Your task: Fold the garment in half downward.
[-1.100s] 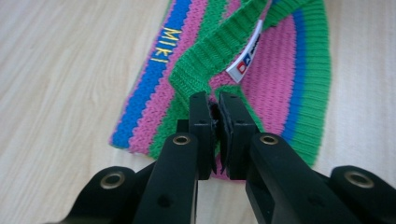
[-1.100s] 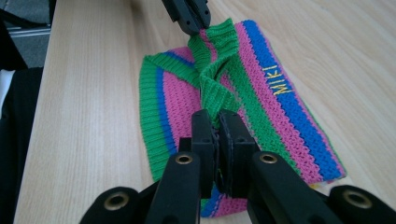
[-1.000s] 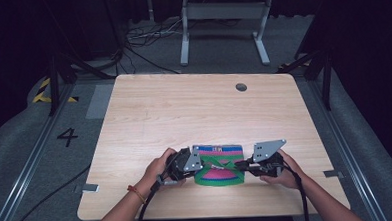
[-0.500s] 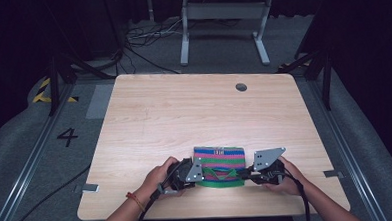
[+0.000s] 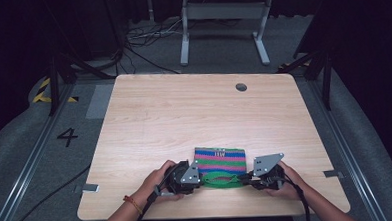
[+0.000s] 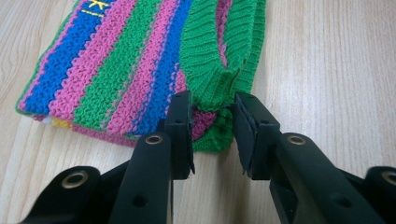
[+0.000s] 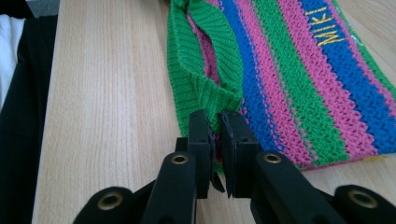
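high view – where it sits: the striped knit piece lies flat near the table's front edge, long axis left to right, between the two hands.
high view – who's nearer: pretty even honestly, left gripper at its left end, right gripper at its right end, both on the green ribbed band along the near side.
high view – room: lots of bare wood behind and to both sides; the front edge is close, so not much space toward the person.
left gripper view – jaws: partly closed around a bunched fold of the green ribbed band, both pads look to be touching it, gap still fairly wide. The stripes run up and away from the jaws.
right gripper view – jaws: nearly together, pinching the band's corner between them. Yellow lettering sits on a blue stripe far off.
my guess: with both ends held, the next move is a lift or a pull apart, mostly along that left-right axis.
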Demonstrator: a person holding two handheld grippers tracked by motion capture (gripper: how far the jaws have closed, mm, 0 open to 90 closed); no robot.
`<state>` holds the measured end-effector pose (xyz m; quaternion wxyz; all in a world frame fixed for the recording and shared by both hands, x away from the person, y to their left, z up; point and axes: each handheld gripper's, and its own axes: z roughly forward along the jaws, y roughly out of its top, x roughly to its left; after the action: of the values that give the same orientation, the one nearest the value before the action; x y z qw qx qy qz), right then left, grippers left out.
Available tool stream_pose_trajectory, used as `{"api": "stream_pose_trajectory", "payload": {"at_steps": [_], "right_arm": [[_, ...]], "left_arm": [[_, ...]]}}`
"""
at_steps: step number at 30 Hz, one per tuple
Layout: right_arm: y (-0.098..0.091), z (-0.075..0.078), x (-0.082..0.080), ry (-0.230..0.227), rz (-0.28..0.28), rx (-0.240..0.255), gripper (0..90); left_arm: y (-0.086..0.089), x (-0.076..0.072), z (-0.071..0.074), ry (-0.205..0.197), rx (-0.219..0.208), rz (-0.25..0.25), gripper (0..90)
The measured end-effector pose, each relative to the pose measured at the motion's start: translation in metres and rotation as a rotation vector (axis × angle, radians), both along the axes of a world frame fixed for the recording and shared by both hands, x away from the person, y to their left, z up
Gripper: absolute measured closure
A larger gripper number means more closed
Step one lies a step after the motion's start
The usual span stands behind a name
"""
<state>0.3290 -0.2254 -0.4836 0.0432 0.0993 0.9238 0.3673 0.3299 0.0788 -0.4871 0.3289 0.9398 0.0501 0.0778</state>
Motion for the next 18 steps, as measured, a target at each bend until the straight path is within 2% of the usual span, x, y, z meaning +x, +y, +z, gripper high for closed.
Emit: {"api": "stream_pose_trajectory", "payload": {"at_steps": [7, 13, 18], "right_arm": [[0.0002, -0.0039, -0.0005, -0.013, -0.012, -0.004, 79.0], [-0.0008, -0.0062, 0.0014, -0.027, -0.031, 0.0, 78.5], [-0.0012, -0.0069, 0.005, -0.044, -0.047, -0.006, 78.4]], "left_arm": [[0.0037, 0.0016, -0.0049, 0.002, -0.045, 0.016, 68.6], [0.003, 0.0047, -0.0054, -0.021, -0.033, 0.047, 70.4], [0.0029, 0.0089, -0.0063, -0.017, -0.047, 0.058, 70.3]]}}
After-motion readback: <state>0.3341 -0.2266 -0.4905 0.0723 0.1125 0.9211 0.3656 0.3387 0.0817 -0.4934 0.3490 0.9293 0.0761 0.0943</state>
